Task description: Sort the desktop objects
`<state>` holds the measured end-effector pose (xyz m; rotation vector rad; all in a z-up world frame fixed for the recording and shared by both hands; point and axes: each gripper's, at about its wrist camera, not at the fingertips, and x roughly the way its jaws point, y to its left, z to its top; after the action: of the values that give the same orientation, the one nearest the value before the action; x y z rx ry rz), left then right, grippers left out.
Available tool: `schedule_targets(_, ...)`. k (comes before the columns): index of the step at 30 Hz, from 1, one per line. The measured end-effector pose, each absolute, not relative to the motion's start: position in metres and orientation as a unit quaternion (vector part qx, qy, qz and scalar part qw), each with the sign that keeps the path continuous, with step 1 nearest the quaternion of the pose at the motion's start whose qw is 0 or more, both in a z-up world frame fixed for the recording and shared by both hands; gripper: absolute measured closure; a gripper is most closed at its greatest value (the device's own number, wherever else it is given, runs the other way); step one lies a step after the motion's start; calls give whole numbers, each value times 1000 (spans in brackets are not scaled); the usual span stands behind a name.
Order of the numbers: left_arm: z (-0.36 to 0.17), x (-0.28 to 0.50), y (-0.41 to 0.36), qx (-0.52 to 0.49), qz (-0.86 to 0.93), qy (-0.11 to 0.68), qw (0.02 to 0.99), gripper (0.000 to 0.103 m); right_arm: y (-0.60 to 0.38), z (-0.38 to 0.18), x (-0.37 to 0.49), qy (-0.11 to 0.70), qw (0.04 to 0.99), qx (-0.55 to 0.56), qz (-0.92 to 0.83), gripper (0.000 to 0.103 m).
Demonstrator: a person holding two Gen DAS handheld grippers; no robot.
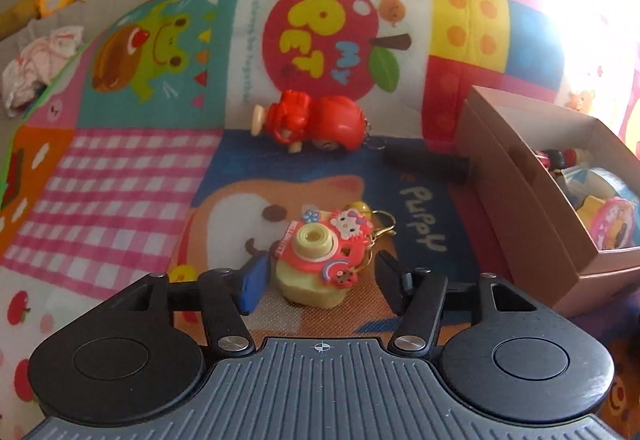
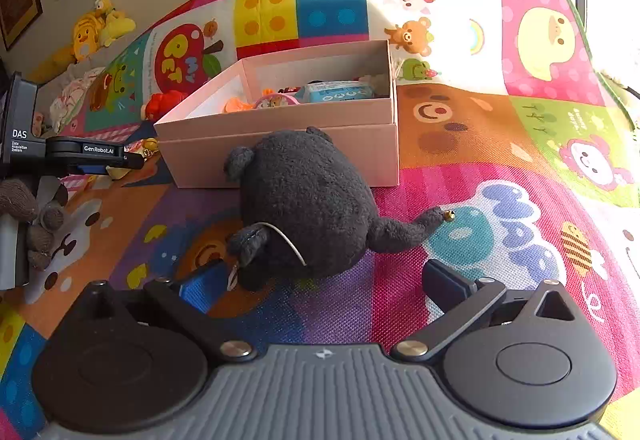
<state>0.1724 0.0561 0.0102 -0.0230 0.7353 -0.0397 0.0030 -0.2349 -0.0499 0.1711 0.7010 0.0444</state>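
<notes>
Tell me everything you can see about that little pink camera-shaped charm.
The camera charm is a toy camera: a coral-pink rubbery-looking front with a pale yellow lens ring, a cartoon kitten, a flower and a rainbow, on a cream-yellow body. A gold clasp hangs from its right side. It lies on the play mat, lens tilted upward, between the open fingers of the left hand-held gripper, which do not visibly touch it. The cardboard box stands to its right.
</notes>
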Motion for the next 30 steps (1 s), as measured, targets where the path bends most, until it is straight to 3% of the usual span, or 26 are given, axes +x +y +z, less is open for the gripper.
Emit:
schedule_targets(3, 9, 168, 55, 7, -22, 352, 936, 41, -236, -50, 3, 343, 935, 86, 22, 0)
schedule_targets(5, 9, 164, 53, 15, -20, 351, 936, 58, -235, -50, 4, 343, 935, 86, 22, 0)
schedule_targets(10, 15, 135, 38, 27, -29, 367, 930, 58, -235, -50, 4, 343, 935, 86, 22, 0)
schedule_targets(12, 17, 114, 31, 6, -68, 379, 923, 48, -235, -50, 4, 343, 935, 85, 22, 0)
schedule_targets(14, 17, 91, 19, -5, -142, 385, 912, 22, -235, -50, 4, 344, 935, 85, 21, 0)
schedule_targets(15, 17, 79, 11, -9, -186, 390, 902, 19, -235, -50, 4, 344, 935, 85, 21, 0)
schedule_targets(19, 18, 46, -15, 8, -285, 377, 881, 15, -235, -50, 4, 344, 935, 83, 18, 0)
schedule_targets(25, 25, 66, -1, 54, -150, 296, 942, 6, -234, -51, 5, 344, 935, 81, 14, 0)
schedule_targets(30, 17, 111, 21, 39, -125, 315, 940, 3, -234, -51, 5, 344, 935, 81, 14, 0)
